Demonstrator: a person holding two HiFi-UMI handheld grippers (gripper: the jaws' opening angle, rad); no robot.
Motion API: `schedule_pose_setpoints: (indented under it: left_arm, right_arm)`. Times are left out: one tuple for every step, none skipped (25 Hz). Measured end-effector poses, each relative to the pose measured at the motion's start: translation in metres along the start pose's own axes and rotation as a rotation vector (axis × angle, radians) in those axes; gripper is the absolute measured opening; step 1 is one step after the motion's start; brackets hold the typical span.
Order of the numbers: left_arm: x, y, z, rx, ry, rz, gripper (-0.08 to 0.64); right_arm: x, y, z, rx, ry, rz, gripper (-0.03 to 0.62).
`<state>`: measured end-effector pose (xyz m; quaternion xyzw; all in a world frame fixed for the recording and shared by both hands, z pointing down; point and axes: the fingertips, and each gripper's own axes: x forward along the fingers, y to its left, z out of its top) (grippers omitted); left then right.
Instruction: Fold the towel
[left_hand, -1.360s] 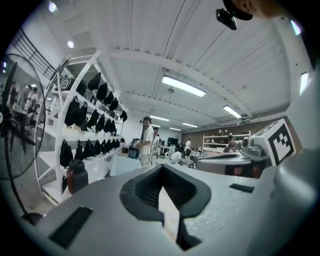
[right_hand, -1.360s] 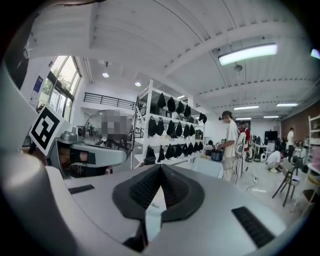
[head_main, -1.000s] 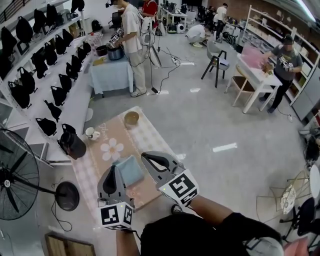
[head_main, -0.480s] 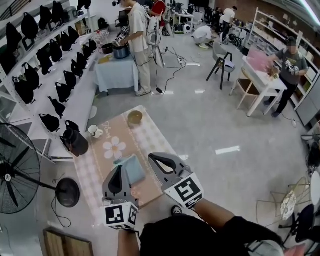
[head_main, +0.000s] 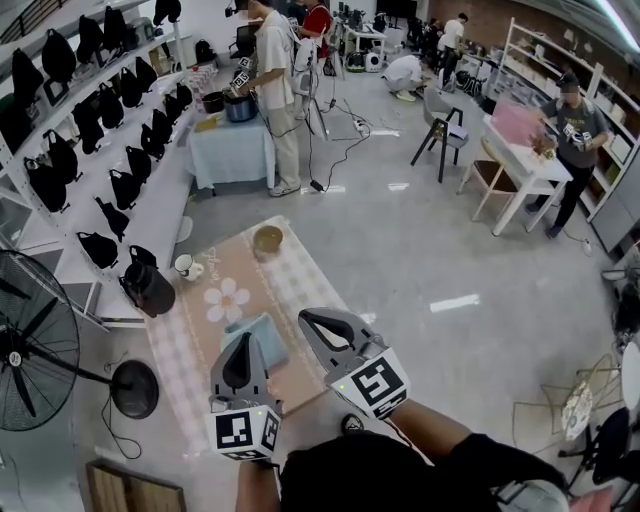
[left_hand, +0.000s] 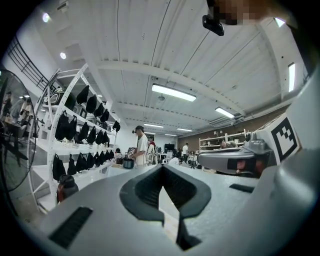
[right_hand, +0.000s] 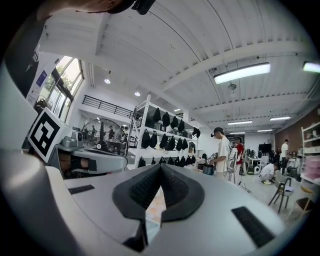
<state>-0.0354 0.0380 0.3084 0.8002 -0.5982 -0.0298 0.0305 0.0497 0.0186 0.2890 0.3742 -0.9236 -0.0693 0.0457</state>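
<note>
A light blue towel (head_main: 259, 338) lies folded into a small square on the pink checked tablecloth (head_main: 300, 290), in the head view. My left gripper (head_main: 239, 343) is held level above the towel's near left corner and hides that corner. Its jaws are shut with nothing between them. My right gripper (head_main: 310, 320) hovers just right of the towel, also shut and empty. In the left gripper view the shut jaws (left_hand: 161, 169) point across the room, with the right gripper (left_hand: 235, 162) beside them. The right gripper view shows its shut jaws (right_hand: 160, 169) and the left gripper (right_hand: 87, 162).
On the cloth stand a wooden bowl (head_main: 267, 240), a white cup (head_main: 184, 266) and a black jug (head_main: 148, 288). A floor fan (head_main: 35, 345) stands at the left. Shelves of black bags (head_main: 60, 150) line the left wall. A person (head_main: 272, 80) works at a far table.
My left gripper has drifted a little to the right, over the towel's near corner. The right gripper has stayed put, and both jaws remain shut.
</note>
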Motion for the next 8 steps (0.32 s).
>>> schedule_pose_setpoints:
  left_arm:
    - [0.001,-0.001,0.0,-0.001,0.001,-0.003,0.005]
    - [0.003,-0.002,-0.001,-0.002,0.001,-0.006,0.005]
    - [0.004,-0.003,0.0,-0.001,0.003,-0.009,0.005]
    - [0.005,-0.005,0.0,0.001,0.004,-0.013,0.005]
    - [0.006,-0.007,0.001,0.002,0.006,-0.016,0.005]
    - [0.006,-0.009,0.001,0.002,0.007,-0.018,0.005]
    - [0.007,-0.011,0.0,0.0,0.007,-0.019,0.005]
    - [0.007,-0.013,0.0,-0.001,0.007,-0.02,0.005]
  right_arm:
    - [0.0,-0.001,0.0,-0.002,-0.001,-0.002,0.001]
    - [-0.001,-0.002,0.0,-0.001,-0.001,-0.004,0.002]
    - [-0.002,-0.003,0.0,0.001,0.0,-0.005,0.001]
    - [-0.003,-0.005,0.0,0.003,0.001,-0.007,0.002]
    - [-0.005,-0.006,-0.001,0.005,0.004,-0.008,0.001]
    - [-0.007,-0.007,-0.001,0.007,0.006,-0.009,0.001]
    - [-0.008,-0.008,-0.002,0.011,0.01,-0.01,0.002]
    - [-0.01,-0.01,-0.003,0.015,0.014,-0.012,0.002]
